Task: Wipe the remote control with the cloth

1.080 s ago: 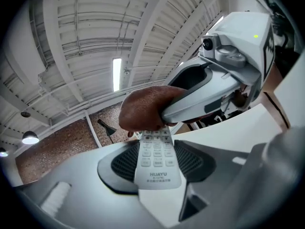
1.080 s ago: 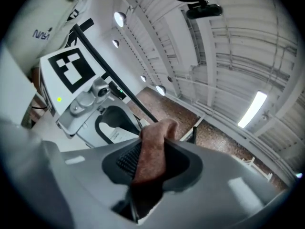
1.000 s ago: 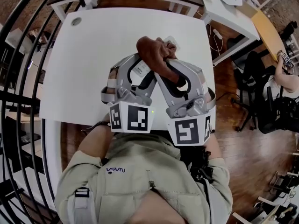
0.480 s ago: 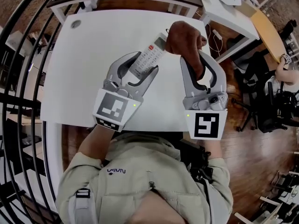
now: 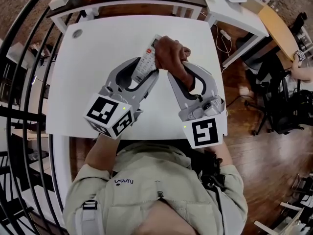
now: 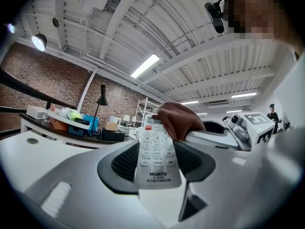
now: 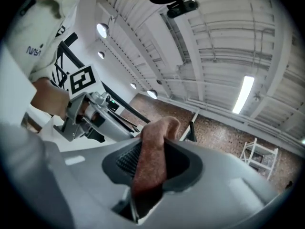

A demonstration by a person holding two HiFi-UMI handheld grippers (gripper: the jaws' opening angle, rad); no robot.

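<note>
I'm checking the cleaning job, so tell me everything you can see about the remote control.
The remote control is a slim white plastic bar with rows of pale buttons, one red button towards its far end and HUAYU printed near its close end. The left gripper clamps its lower part between its jaws, over the white table. The brown cloth, held in the right gripper, presses on its far end.
</note>
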